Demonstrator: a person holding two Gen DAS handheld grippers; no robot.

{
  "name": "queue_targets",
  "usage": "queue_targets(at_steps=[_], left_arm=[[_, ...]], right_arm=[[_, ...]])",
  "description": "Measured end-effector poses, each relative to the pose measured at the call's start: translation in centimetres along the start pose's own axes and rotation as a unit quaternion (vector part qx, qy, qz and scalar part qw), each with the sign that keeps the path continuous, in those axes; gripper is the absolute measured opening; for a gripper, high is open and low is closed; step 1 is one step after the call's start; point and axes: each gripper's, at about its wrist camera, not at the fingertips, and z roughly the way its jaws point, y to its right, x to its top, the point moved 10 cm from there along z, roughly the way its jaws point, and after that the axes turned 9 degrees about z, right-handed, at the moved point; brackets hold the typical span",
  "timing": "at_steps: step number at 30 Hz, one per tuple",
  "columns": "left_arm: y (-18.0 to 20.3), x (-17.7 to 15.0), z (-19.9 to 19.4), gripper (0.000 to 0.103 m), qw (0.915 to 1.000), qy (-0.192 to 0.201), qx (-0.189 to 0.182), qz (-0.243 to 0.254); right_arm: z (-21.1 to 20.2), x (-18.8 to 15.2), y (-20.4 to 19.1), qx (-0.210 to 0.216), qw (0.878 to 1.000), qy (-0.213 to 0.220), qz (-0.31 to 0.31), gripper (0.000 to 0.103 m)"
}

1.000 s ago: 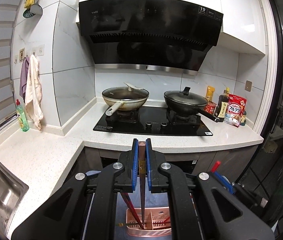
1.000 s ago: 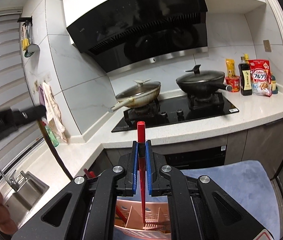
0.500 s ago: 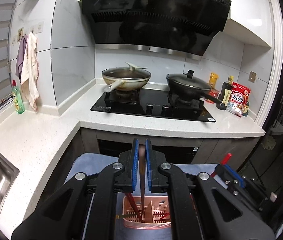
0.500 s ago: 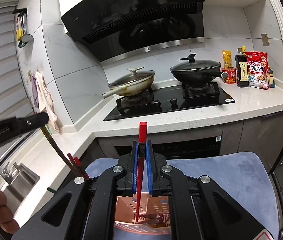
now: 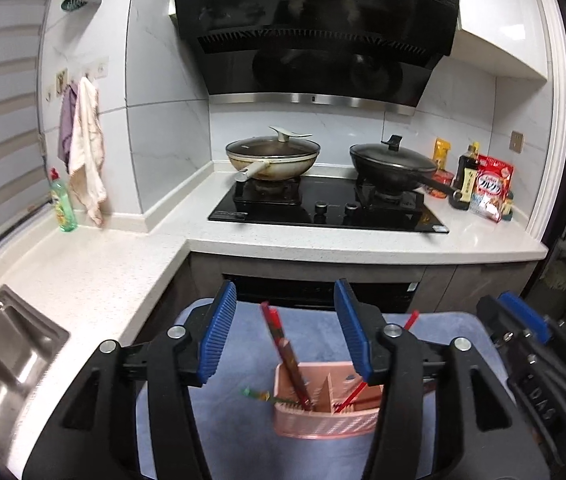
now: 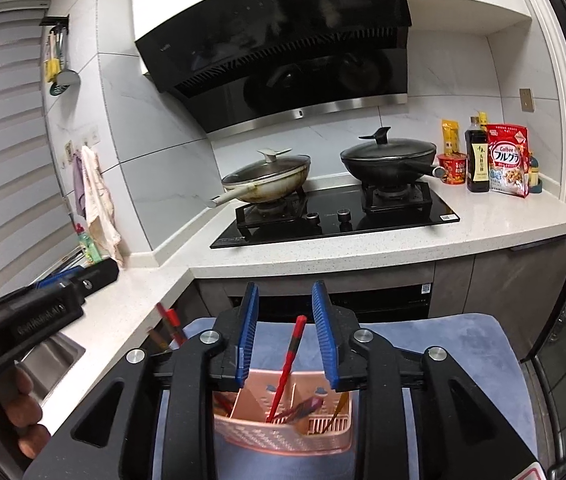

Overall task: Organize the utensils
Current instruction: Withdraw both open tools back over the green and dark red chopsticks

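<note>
A pink utensil basket (image 5: pixel 325 424) stands on blue cloth (image 5: pixel 239 396).

Two lidded woks (image 5: pixel 273 156) (image 5: pixel 393 162), two hanging cloths (image 5: pixel 83 148), one pink utensil basket (image 5: pixel 325 414), one dish-soap bottle (image 5: pixel 62 206).

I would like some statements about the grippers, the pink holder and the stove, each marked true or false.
1. The left gripper is open and holds nothing. True.
2. The right gripper is shut on a red chopstick. False: its jaws stand apart, and the red chopstick leans free in the pink utensil holder.
3. The pink utensil holder stands on a blue mat. True.
4. Both pans on the stove are without lids. False: the pale pan and the black pan each carry a lid.
5. A green bottle stands on the counter beside the hanging towels. True.
</note>
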Motion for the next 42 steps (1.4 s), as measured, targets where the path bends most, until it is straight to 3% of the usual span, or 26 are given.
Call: queue_targets(at_steps=[11, 13, 26, 42], left_arm=[[0.9, -5.8, -5.3, 0.054, 0.9982, -0.024, 0.029, 0.046], [1.2, -7.4, -6.2, 0.054, 0.9979, -0.033, 0.026, 0.049], [2.4, -19.2, -10.3, 0.055, 0.9939, -0.103, 0.018, 0.036], [3.8, -33.2, -12.5, 0.054, 0.9811, -0.191, -0.002, 0.030]], right_arm=[[-7.0, -4.0, -1.5, 0.001, 0.999, -0.009, -0.037, 0.036], [-8.4, -5.5, -1.3, -0.004, 0.999, -0.015, -0.044, 0.040], [-14.6, -17.5, 1.5, -0.039, 0.994, -0.070, -0.074, 0.040], [-17.8, -30.0, 3.7, -0.056, 0.987, -0.143, -0.056, 0.040]])
